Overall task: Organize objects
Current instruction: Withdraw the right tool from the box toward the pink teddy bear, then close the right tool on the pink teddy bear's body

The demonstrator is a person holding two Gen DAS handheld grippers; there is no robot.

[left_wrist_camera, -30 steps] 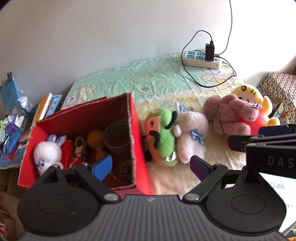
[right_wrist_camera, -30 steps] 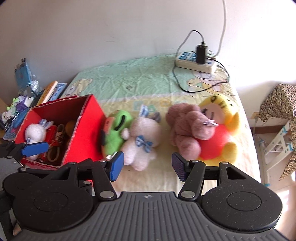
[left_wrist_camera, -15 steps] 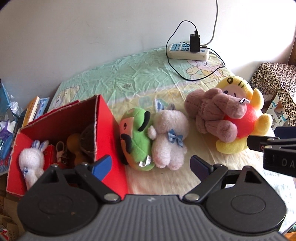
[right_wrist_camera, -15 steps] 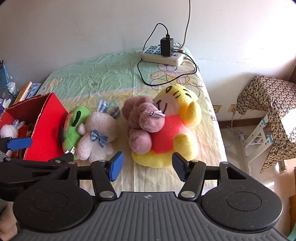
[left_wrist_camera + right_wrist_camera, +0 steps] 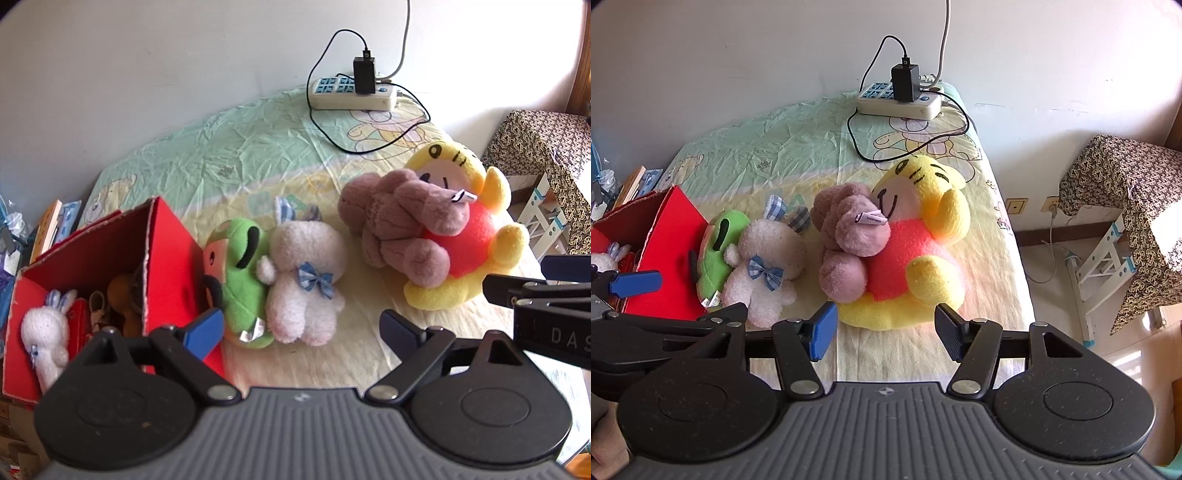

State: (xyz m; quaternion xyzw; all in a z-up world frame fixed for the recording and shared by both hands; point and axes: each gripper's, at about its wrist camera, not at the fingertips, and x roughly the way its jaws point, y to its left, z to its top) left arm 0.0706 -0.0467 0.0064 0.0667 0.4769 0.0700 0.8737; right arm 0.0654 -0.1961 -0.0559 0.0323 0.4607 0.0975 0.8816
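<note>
Four plush toys are counted outside the red cardboard box [image 5: 168,258], all lying on the bed [image 5: 258,147]: a green plush [image 5: 236,266] pressed against the box wall, a pale pink bunny plush with a blue bow [image 5: 303,277] touching it, a mauve plush [image 5: 399,225] draped over a yellow tiger plush in a red shirt [image 5: 476,236]. Inside the box one white bunny plush [image 5: 44,328] is seen, with several brownish items too jumbled to count. One power strip [image 5: 351,96] with one charger plugged in lies at the far edge of the bed.

Two grippers are counted. The left hand-held gripper [image 5: 303,328] is held with its jaws wide apart and empty in front of the pink bunny; the right hand-held gripper [image 5: 884,328] is likewise held apart and empty, just before the yellow tiger.

Because the mauve plush rests on the tiger, it could be dragged or tipped off the bed edge if the tiger is lifted first. The green plush could be pulled along with the bunny. A soft, bulky body could slip from a shallow pinch.
</note>
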